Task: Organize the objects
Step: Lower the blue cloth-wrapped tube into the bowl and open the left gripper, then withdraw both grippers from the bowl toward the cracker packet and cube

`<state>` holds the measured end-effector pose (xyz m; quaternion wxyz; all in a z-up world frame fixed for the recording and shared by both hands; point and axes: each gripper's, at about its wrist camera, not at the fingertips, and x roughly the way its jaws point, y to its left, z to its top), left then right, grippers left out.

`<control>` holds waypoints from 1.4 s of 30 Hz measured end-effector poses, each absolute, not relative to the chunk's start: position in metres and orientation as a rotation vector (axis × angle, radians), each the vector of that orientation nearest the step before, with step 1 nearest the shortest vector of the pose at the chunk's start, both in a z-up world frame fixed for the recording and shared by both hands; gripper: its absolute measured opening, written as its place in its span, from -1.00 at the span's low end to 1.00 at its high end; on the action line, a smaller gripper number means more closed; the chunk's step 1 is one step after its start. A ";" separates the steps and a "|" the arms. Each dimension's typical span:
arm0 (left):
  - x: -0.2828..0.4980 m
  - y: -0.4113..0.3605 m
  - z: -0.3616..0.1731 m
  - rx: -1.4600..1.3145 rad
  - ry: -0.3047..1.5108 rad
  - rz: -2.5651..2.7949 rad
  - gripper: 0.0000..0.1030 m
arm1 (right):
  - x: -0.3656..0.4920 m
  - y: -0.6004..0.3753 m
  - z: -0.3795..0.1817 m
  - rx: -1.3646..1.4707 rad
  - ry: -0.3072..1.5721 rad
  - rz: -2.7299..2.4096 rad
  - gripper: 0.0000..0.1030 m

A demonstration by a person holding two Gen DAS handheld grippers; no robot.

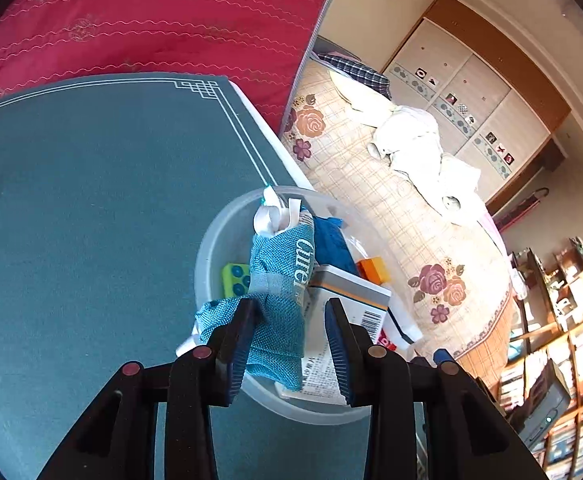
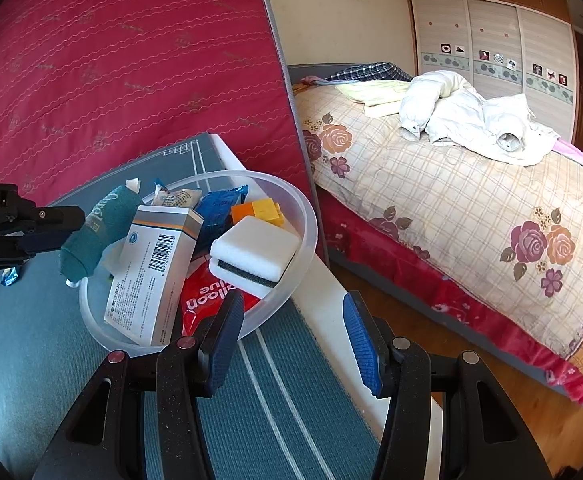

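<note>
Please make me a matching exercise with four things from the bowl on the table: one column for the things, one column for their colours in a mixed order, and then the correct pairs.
Things:
1. sponge
2. cloth pouch
3. brick
4. packet

Colours:
A. red with white letters
B. teal with white letters
C. white with a dark layer in the middle
D. orange and yellow

Pairs: 1-C, 2-B, 3-D, 4-A

All four lie in the clear bowl.
</note>
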<state>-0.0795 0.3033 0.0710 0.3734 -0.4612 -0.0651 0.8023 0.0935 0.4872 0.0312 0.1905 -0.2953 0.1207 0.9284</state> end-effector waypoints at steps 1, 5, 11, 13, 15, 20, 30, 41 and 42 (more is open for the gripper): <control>-0.078 0.307 0.069 -1.181 -0.170 2.037 -0.27 | 0.094 0.487 0.031 -0.828 0.339 2.610 0.03; -0.079 0.308 0.063 -1.185 -0.196 2.025 -0.10 | 0.095 0.487 0.031 -0.823 0.340 2.612 0.03; -0.083 0.296 0.067 -1.181 -0.283 1.990 0.14 | 0.095 0.487 0.031 -0.826 0.340 2.613 0.03; -0.081 0.292 0.073 -1.151 -0.274 2.036 0.21 | 0.095 0.486 0.032 -0.825 0.338 2.616 0.03; -0.079 0.290 0.079 -1.117 -0.267 2.070 0.29 | 0.095 0.486 0.033 -0.822 0.334 2.617 0.03; -0.082 0.285 0.086 -1.084 -0.296 2.055 0.32 | 0.095 0.486 0.031 -0.829 0.339 2.613 0.03; -0.082 0.306 0.064 -1.183 -0.240 2.036 0.32 | 0.093 0.486 0.028 -0.835 0.339 2.612 0.03; -0.077 0.320 0.045 -1.284 -0.297 1.931 0.32 | 0.094 0.484 0.030 -0.824 0.337 2.620 0.03; -0.075 0.319 0.048 -1.270 -0.287 1.952 0.32 | 0.094 0.484 0.031 -0.820 0.338 2.621 0.03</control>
